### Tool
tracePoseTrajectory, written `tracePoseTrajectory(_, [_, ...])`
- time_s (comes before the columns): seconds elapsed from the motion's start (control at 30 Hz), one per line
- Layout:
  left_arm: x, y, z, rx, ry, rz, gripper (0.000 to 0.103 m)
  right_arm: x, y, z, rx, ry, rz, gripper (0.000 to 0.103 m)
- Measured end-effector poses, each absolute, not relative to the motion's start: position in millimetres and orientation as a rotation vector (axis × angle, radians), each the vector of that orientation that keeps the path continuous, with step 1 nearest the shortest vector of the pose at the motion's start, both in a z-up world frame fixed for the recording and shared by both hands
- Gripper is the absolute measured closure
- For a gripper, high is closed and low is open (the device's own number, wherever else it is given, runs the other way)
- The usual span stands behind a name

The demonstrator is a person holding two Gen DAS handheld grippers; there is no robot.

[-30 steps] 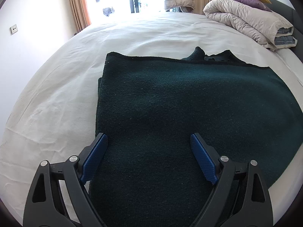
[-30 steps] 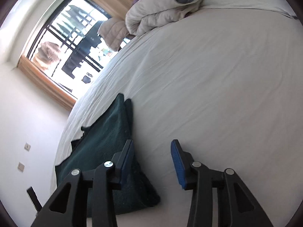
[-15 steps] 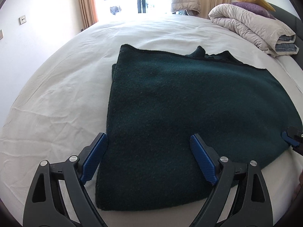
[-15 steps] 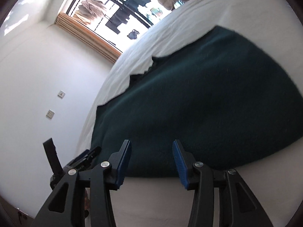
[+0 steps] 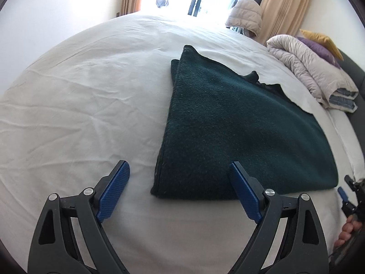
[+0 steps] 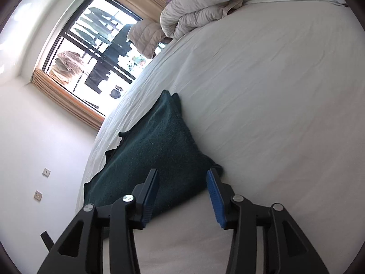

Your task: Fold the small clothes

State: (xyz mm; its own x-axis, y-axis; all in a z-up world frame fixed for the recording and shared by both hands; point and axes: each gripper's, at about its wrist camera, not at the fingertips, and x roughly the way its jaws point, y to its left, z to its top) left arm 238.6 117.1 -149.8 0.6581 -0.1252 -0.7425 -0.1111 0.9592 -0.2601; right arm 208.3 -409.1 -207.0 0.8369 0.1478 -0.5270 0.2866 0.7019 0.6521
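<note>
A dark green knitted garment point(image 5: 239, 127) lies folded flat on the white bed sheet point(image 5: 79, 114). My left gripper point(image 5: 180, 191) is open and empty, just in front of the garment's near left corner, not touching it. My right gripper point(image 6: 182, 191) is open and empty, its jaws standing around the garment's point(image 6: 155, 153) near right corner. The right gripper also shows at the right edge of the left wrist view point(image 5: 349, 196), beside the garment's right corner, with the person's fingers under it.
A rolled beige duvet point(image 5: 312, 73) with purple and yellow pillows lies at the bed's head, also in the right wrist view point(image 6: 198, 6). A padded jacket point(image 5: 244, 13) hangs by the bright window. White wall with sockets point(image 6: 42, 182) at left.
My left gripper has drawn back and shifted left, off the garment onto bare sheet. My right gripper swung over the garment, then back to its right corner.
</note>
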Motion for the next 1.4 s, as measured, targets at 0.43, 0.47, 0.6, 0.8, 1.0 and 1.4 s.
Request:
tracePoseTrajectory(0.43, [193, 140, -158, -0.795, 0.819, -0.135, 0.010, 224, -311, -185, 0.797, 0.605, 0.289, 0.045])
tracePoseTrajectory(0.47, [197, 139, -159, -0.820, 0.817, -0.142, 0.010, 227, -307, -185, 0.802, 0.610, 0.301, 0.045])
tracePoseTrajectory(0.6, [219, 138, -162, -0.903, 0.818, -0.156, 0.010, 238, -297, -186, 0.823, 0.625, 0.351, 0.045])
tracePoseTrajectory(0.8, [246, 135, -166, -1.021, 0.817, -0.154, 0.010, 265, -294, -186, 0.854, 0.653, 0.365, 0.045])
tracePoseTrajectory(1.0, [272, 126, -175, -1.135, 0.818, -0.202, 0.044, 301, -287, -191, 0.876, 0.695, 0.369, 0.051])
tracePoseTrajectory(1.4, [296, 123, -195, -1.073, 0.828, -0.201, 0.094, 380, -255, -211, 0.838, 0.850, 0.397, 0.068])
